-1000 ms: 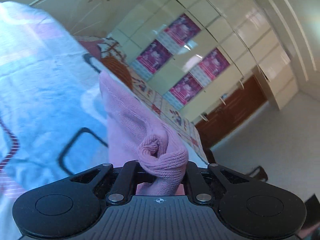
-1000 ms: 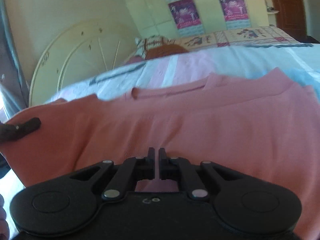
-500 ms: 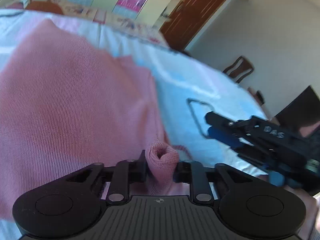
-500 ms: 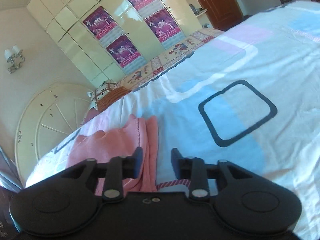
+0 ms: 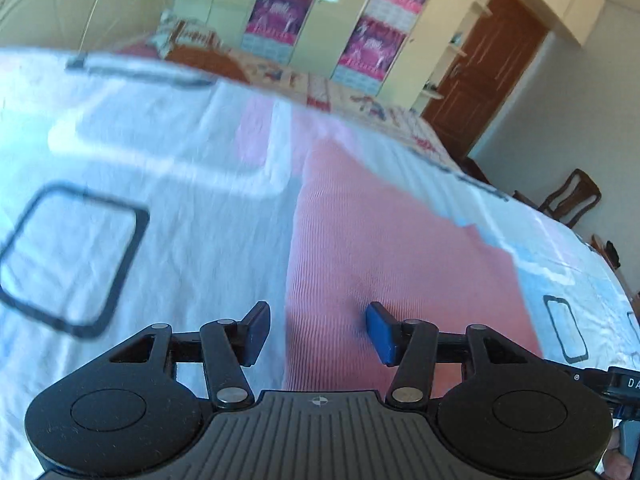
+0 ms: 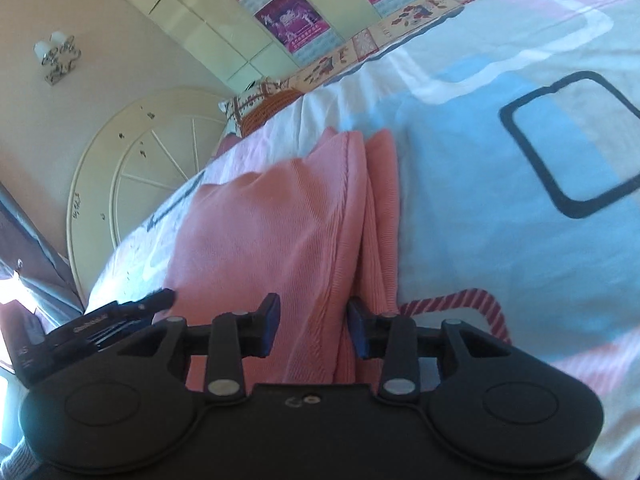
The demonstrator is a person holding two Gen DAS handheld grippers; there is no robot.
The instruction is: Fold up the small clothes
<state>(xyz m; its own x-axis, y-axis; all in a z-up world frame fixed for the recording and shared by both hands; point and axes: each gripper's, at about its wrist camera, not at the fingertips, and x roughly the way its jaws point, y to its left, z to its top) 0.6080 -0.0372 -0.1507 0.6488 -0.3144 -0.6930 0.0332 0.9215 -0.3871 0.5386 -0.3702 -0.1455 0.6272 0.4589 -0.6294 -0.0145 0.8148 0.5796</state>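
Observation:
A pink knit garment point(image 5: 400, 264) lies folded flat on the patterned bedsheet point(image 5: 168, 216). In the left wrist view my left gripper point(image 5: 318, 332) hovers low over its near left edge. Its jaws are opening and nothing is pinched between the blue pads point(image 5: 380, 332). In the right wrist view the garment point(image 6: 272, 232) shows stacked layers along its right side. My right gripper point(image 6: 314, 328) stands open over that layered edge; cloth lies under the gap and the pads do not press it. The left gripper's dark body point(image 6: 120, 312) shows at the garment's left.
The bed runs back to a cream round headboard point(image 6: 132, 168) and a patterned pillow point(image 6: 260, 108). Behind stand wardrobes with purple posters point(image 5: 280, 8), a brown door point(image 5: 488, 68) and a wooden chair point(image 5: 572, 196). A red-striped cord loop point(image 6: 476, 300) is printed on the sheet.
Both grippers were shut on the pink garment a second ago and have let go. The left one dropped its bunched cloth and swung over the flat garment. The right one shifted to the layered edge.

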